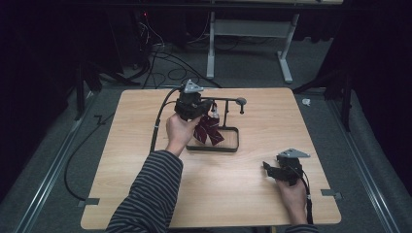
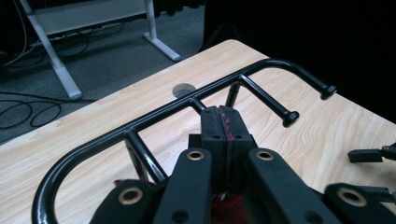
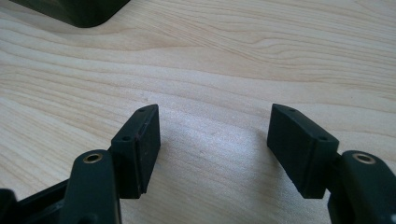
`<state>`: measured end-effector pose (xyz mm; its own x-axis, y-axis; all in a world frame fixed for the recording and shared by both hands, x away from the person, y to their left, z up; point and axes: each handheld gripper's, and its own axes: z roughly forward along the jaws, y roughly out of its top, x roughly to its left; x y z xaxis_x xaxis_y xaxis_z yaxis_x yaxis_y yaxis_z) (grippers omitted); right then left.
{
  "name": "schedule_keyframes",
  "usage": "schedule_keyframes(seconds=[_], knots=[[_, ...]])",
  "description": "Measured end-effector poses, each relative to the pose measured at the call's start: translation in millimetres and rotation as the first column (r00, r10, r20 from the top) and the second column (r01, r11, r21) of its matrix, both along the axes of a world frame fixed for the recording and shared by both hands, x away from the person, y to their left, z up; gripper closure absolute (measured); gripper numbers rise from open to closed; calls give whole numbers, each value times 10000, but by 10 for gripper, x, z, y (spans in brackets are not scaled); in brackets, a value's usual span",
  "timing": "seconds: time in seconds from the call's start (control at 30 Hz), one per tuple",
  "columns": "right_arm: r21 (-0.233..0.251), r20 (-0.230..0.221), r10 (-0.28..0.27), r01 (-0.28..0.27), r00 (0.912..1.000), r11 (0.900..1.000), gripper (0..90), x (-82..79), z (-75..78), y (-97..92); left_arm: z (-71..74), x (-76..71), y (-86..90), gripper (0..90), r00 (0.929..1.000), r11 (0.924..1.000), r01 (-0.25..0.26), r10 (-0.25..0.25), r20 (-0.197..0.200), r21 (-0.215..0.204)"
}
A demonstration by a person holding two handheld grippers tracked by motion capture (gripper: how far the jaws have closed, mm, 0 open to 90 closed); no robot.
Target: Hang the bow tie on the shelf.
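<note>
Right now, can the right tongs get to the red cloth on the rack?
Probably yes. The right tongs are open and empty, with bare table between them and the red cloth. The left tongs already pinch it at the black rack.

Cloth (image 1: 208, 130) (top hidden by jaws)

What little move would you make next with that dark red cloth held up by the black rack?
Probably ease the left hand-held gripper, shut on the dark red cloth, forward over the black rack's top bar to drape it; the cloth hangs just beside the rack.
</note>
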<state>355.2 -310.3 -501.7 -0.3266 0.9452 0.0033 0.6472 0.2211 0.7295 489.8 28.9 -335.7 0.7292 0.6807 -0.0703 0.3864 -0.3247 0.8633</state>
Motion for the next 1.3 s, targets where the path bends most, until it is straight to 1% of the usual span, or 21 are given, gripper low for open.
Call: schedule_keyframes(seconds=[0.13, 0.3, 0.43, 0.6, 0.73, 0.8, 0.83, 0.9, 0.93, 0.97, 1.03, 1.07, 1.17, 1.23, 1.3], knots=[[0, 0, 3, -3, 10000, 10000, 360, 0, 0, 0, -10, 32, -1, 895, 10000, 10000, -57, 57, -80, 81], [8, -5, 7, -7, 10000, 10000, 358, 0, 0, -1, -23, 53, -25, 893, 9999, 9999, -69, 70, -138, 80], [21, -8, 8, -8, 10000, 10000, 358, 0, 0, -2, -39, 47, -45, 883, 9998, 9998, -61, 65, -161, 212], [55, -14, 27, -27, 10000, 10000, 357, 1, 1, -5, -29, 44, -33, 868, 9998, 9998, -69, 72, -204, 181], [47, -15, 26, -26, 10000, 10000, 357, 0, 1, -4, -15, 17, -27, 845, 9999, 9998, -2, 5, -156, 219], [48, -16, 24, -24, 10000, 10000, 357, 0, 1, -3, -8, 3, -14, 779, 9999, 9998, 8, -6, -138, 184], [37, -12, 21, -21, 10000, 10000, 357, 0, 0, -2, -6, -18, 11, 753, 9999, 9999, -96, 97, -117, 109], [28, -11, 18, -18, 10000, 10000, 357, 0, 0, -3, -9, -29, 22, 739, 9998, 9999, -135, 136, -127, 28], [34, -12, 22, -22, 10000, 10000, 356, 0, 0, -3, -15, -38, 36, 714, 9998, 9999, -162, 162, -133, -14], [34, -12, 22, -22, 10000, 10000, 356, 0, 0, -3, -20, -48, 51, 714, 9997, 9998, -205, 205, -134, -20], [12, -10, 30, -30, 10000, 10000, 357, 0, 0, -2, -29, -73, 84, 678, 9994, 9995, -323, 322, -119, -62], [4, -8, 33, -33, 10000, 10000, 357, 0, 0, -1, -28, -84, 103, 668, 9995, 9996, -290, 289, -132, -64], [2, -5, 31, -31, 10000, 10000, 357, 0, 0, -1, -8, -134, 135, 626, 9994, 9994, -344, 343, -37, -104], [-7, -1, 31, -31, 10000, 10000, 358, 0, 0, 0, 5, -166, 160, 592, 9994, 9994, -353, 353, 17, -45], [2, -5, 30, -30, 10000, 10000, 357, 0, 0, -1, 11, -198, 183, 574, 9994, 9993, -354, 355, 55, -112]])
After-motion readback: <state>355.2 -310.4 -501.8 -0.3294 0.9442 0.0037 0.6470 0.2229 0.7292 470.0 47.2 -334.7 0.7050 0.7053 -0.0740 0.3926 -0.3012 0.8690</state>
